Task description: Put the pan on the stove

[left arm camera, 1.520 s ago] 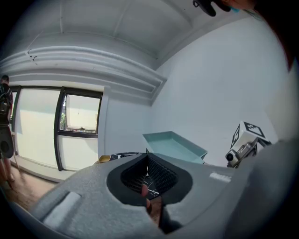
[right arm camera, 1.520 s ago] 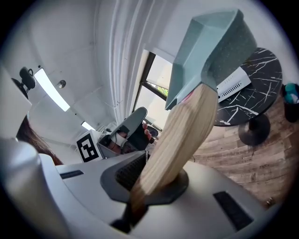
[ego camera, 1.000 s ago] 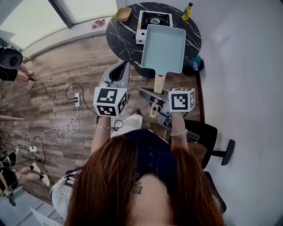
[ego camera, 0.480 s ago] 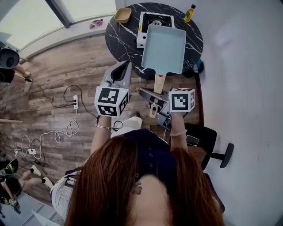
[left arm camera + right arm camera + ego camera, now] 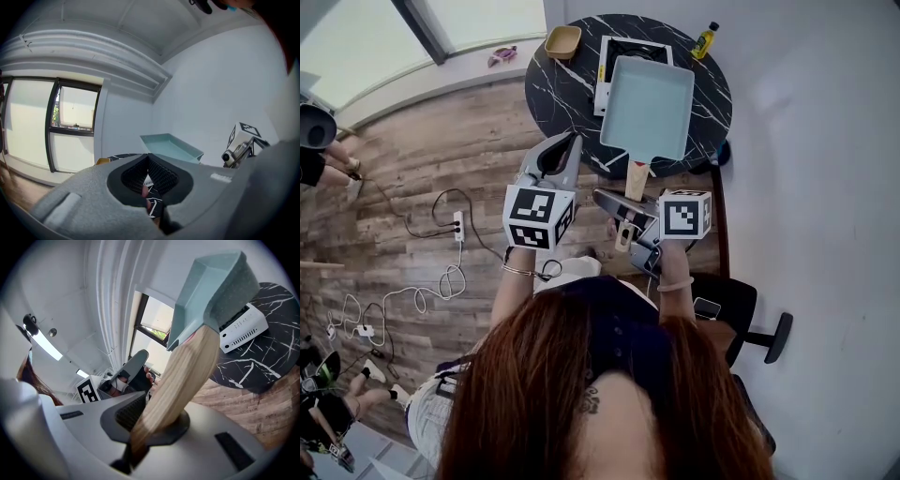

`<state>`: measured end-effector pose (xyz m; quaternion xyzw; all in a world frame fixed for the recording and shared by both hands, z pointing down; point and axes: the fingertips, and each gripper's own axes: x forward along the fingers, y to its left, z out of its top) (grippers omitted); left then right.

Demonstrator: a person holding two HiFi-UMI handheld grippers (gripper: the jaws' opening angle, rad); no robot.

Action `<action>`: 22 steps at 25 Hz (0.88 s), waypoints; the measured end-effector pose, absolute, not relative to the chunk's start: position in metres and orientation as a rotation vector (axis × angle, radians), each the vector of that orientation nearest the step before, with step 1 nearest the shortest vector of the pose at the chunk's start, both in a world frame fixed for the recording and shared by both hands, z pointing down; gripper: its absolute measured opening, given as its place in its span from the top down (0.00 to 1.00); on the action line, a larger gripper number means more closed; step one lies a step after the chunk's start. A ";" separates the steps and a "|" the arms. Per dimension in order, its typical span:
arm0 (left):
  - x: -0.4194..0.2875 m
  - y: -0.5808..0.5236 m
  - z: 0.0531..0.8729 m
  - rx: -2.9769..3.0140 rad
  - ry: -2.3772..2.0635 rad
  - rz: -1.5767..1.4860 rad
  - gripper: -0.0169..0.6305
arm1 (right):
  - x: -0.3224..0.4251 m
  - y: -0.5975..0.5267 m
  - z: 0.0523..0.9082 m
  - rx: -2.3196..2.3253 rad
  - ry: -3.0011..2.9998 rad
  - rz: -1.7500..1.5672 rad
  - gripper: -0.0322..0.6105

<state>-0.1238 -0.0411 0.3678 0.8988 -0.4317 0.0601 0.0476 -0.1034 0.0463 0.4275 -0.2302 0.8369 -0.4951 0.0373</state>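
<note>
At twelve o'clock in the head view stands a round black marble table (image 5: 558,80). A white portable gas stove (image 5: 623,49) sits on its far half. The pan (image 5: 649,105), a pale teal rectangular one, hangs in the air above the table. Its far edge overlaps the stove's five o'clock corner, and its body covers the table's centre. In the right gripper view its underside is clear of the stove's side panel, so it is lifted and does not rest on the burner.

The pan's wooden handle (image 5: 637,176) runs toward six o'clock, past the table's near rim, into the right gripper (image 5: 154,420), whose jaws are clamped tight on it. The left gripper (image 5: 147,157) floats at nine o'clock of the right one, apart from it. Its jaws are pressed together at the tips with nothing between them, and it points at the table's seven o'clock edge.

A yellow bowl (image 5: 562,40) sits at the table's eleven o'clock rim and a yellow bottle (image 5: 703,39) at its one o'clock rim. An office chair (image 5: 733,300) stands at four o'clock of the grippers. A power strip (image 5: 457,225) with cables lies on the wooden floor (image 5: 441,150) at nine o'clock.
</note>
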 end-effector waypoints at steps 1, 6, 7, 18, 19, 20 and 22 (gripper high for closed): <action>-0.124 -0.043 0.367 2.743 -1.315 0.182 0.95 | -0.104 0.045 0.427 -0.708 2.568 -1.517 0.90; -0.128 -0.054 0.364 2.754 -1.300 0.167 0.95 | -0.110 0.034 0.423 -0.720 2.563 -1.507 0.90; -0.129 -0.057 0.364 2.754 -1.295 0.165 0.95 | -0.110 0.031 0.422 -0.723 2.561 -1.504 0.90; -0.126 -0.070 0.365 2.757 -1.247 0.153 0.95 | -0.112 0.017 0.418 -0.752 2.534 -1.502 0.90; -0.126 -0.070 0.365 2.759 -1.243 0.152 0.95 | -0.112 0.017 0.418 -0.752 2.534 -1.505 0.90; -0.125 -0.070 0.364 2.760 -1.238 0.150 0.95 | -0.112 0.016 0.418 -0.752 2.533 -1.508 0.90; -0.123 -0.073 0.364 2.760 -1.228 0.147 0.95 | -0.111 0.012 0.418 -0.753 2.529 -1.509 0.90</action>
